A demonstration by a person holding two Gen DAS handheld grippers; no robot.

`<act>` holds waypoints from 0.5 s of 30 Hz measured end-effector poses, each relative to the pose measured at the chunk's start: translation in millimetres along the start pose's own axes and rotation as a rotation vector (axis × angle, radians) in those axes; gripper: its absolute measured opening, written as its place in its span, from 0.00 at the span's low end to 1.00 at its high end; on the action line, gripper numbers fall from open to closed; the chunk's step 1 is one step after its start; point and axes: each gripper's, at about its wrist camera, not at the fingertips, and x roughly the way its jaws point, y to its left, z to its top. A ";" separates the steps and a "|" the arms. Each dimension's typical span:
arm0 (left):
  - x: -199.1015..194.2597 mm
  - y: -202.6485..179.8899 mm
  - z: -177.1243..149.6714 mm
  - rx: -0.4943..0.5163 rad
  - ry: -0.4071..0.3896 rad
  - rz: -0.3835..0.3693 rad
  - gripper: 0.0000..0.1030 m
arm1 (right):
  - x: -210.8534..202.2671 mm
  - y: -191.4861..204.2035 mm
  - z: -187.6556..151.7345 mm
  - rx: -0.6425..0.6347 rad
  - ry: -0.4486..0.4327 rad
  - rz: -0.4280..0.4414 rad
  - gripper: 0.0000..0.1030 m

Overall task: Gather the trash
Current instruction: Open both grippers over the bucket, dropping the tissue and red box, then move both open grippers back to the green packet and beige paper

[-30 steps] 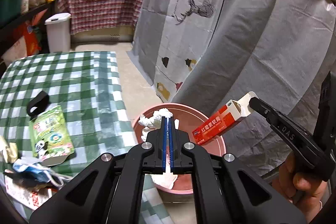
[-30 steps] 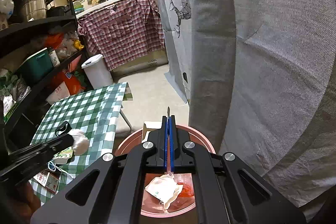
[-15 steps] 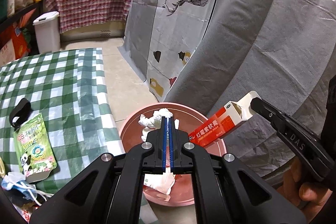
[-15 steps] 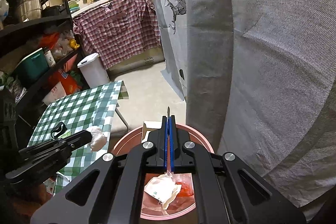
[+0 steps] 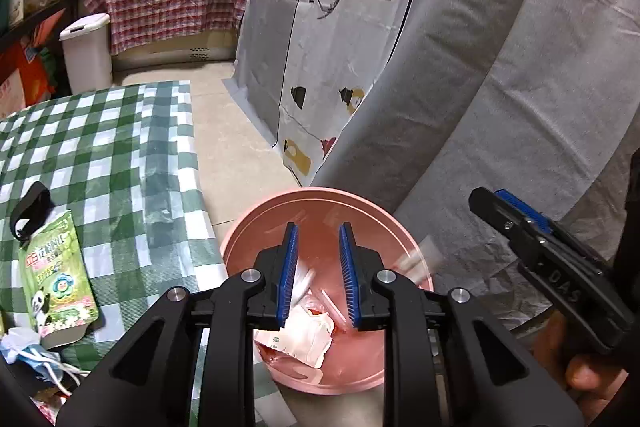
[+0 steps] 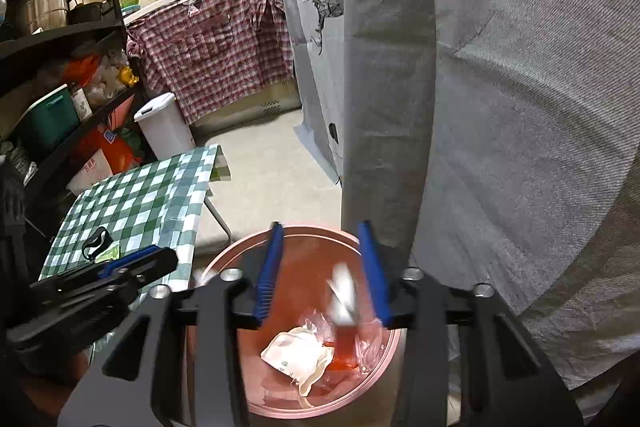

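Observation:
The pink bin (image 5: 320, 195) stands on the floor right under both grippers. My left gripper (image 5: 318, 273) hangs over it with its jaws opening; a pale blur, the tissue wad (image 5: 303, 283), drops between the blue pads, held by neither. My right gripper (image 6: 322, 267) is over the same bin (image 6: 304, 230), jaws also opening. The red and white carton (image 6: 343, 307) falls free between them as a blur and shows at the bin's right rim in the left wrist view (image 5: 416, 259). A crumpled white wrapper (image 6: 298, 351) lies inside the bin.
The green-checked table (image 5: 120, 147) lies left of the bin with a green panda packet (image 5: 56, 275), a black clip (image 5: 30, 207) and a face mask (image 5: 36, 357). Grey draped sheeting (image 5: 480, 87) rises close on the right. A white pedal bin (image 5: 86, 53) stands far back.
Both grippers went from shut to open. The tissue wad left the left jaws and the red carton left the right jaws, both dropping toward the bin. The left gripper moved over the bin.

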 end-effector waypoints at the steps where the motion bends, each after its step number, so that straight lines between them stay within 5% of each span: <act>1: -1.8 0.7 0.7 0.000 -0.001 -0.004 0.20 | 0.3 0.4 -0.1 -0.003 0.001 0.000 0.41; 15: -108.0 46.9 3.9 0.063 -0.070 0.076 0.21 | -19.1 15.0 -3.5 -0.044 -0.063 0.045 0.41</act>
